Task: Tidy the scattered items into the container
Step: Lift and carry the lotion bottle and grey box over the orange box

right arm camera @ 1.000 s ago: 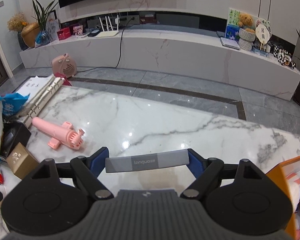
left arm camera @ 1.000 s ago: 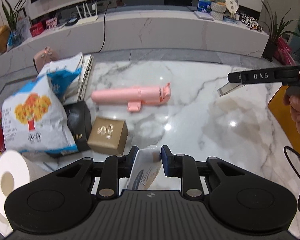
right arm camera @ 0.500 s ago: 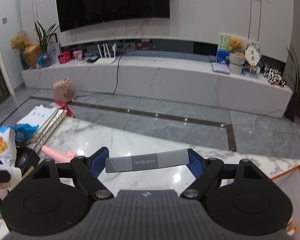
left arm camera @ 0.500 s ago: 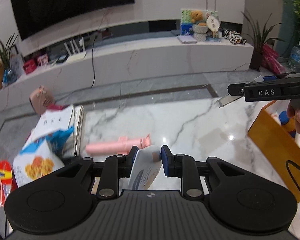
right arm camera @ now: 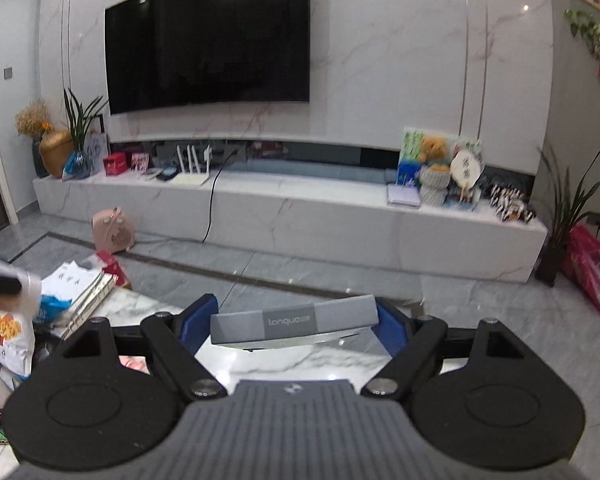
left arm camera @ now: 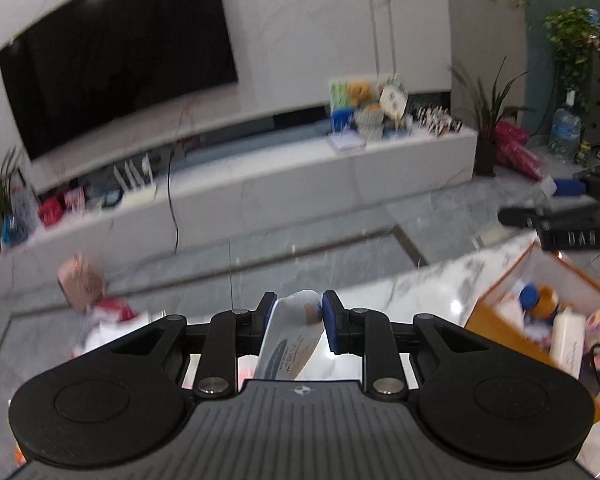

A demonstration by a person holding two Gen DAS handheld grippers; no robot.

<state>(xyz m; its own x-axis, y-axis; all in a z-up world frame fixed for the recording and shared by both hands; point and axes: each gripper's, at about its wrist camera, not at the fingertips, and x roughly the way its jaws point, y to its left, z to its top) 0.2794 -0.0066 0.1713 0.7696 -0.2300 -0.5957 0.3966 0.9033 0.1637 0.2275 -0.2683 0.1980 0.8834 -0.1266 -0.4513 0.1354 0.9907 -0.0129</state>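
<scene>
The white marble-topped bench (left arm camera: 440, 280) lies below and ahead of both tongs. The open orange cardboard box (left arm camera: 496, 312), my container, sits low and to the right of the left tongs; soft toys and a white bottle lie inside it. In the right wrist view the box is out of frame, so I judge its place from the left view alone.

Beyond the left side of the right tongs is the unsorted heap: a stack of ring binders with white paper on top (right arm camera: 80, 284) and a white snack bag printed with an orange tree (right arm camera: 8, 332).

Right tongs (right arm camera: 294, 326): clamped on the ends of a flat grey rectangular case with "lanqua" lettering (right arm camera: 294, 322), held crosswise and roughly level, clear of the bench.

Left tongs (left arm camera: 296, 316): clamped on the neck of a soft white squeeze tube with blue print (left arm camera: 292, 340), its body trailing back under the tool. Picture is blurred.

Step in hand, as I judge it: carry both loads to the box.

Notes to self:
- Right tongs are nearer the box; bring the grey case in first.
- Keep the left tongs behind so the tools do not cross over the opening.
- Lower past the box rim before releasing; the case is wide, so tilt it if the toys block it.
- The tube is soft; no extra squeeze.
</scene>
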